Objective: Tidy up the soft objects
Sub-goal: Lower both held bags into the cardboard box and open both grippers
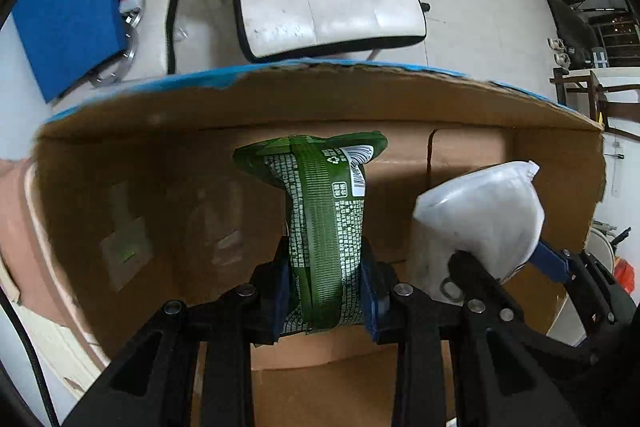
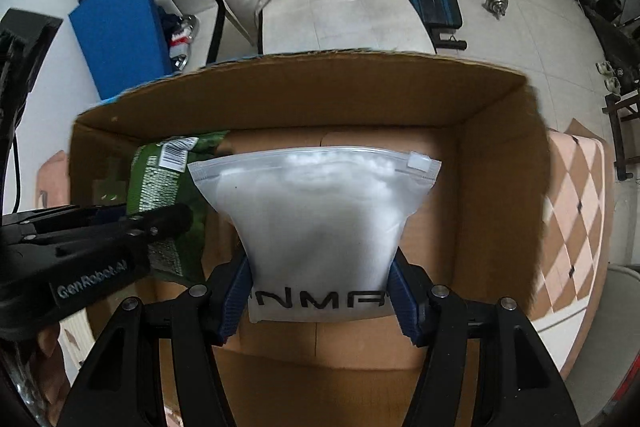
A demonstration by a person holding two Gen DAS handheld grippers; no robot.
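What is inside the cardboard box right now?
The cardboard box holds the green packet gripped by the left tool and the white zip bag gripped by the right tool. The floor beneath them is hidden.

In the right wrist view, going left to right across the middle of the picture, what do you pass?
Left gripper → green packet → white zip bag held in the right gripper → right wall of the cardboard box → checkered surface.
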